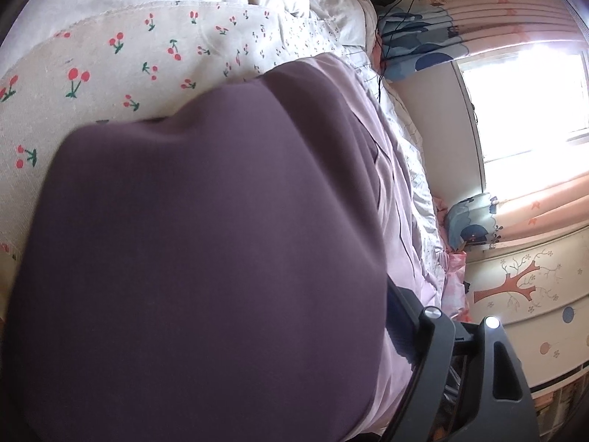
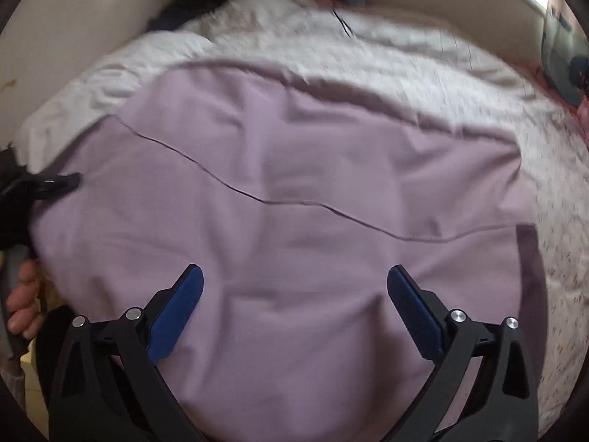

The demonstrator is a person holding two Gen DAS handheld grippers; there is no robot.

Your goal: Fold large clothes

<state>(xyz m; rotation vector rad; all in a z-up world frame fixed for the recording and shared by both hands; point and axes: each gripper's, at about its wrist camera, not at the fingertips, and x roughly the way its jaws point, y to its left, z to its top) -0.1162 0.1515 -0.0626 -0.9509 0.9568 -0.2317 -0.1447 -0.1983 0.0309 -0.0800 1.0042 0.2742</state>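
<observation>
**Purple garment laid flat on bed, tongs clear of the cloth**

The right gripper (image 2: 294, 305) hangs over the near part of the purple garment (image 2: 279, 191), its blue pads (image 2: 176, 313) spread wide with nothing between them, apparently free to pick the next hold. The garment lies spread across the white quilt (image 2: 331, 48), a dark seam line running from far left to near right and a darker hem band at its right edge; lying flat like this, it looks ready for a fold. At the left edge of that view the left gripper (image 2: 55, 182) sits at the garment's border, a hand (image 2: 24, 302) on its handle nearby. In the left wrist view, dark purple fabric drapes close over the lens and hides one finger; the other finger (image 1: 401, 324) lies beside the cloth. Whether that cloth is pinched cannot be told. Beyond it, to the left, a cherry-print sheet (image 1: 121, 62) covers the bed, with a bright window (image 1: 526, 103) far right.
</observation>
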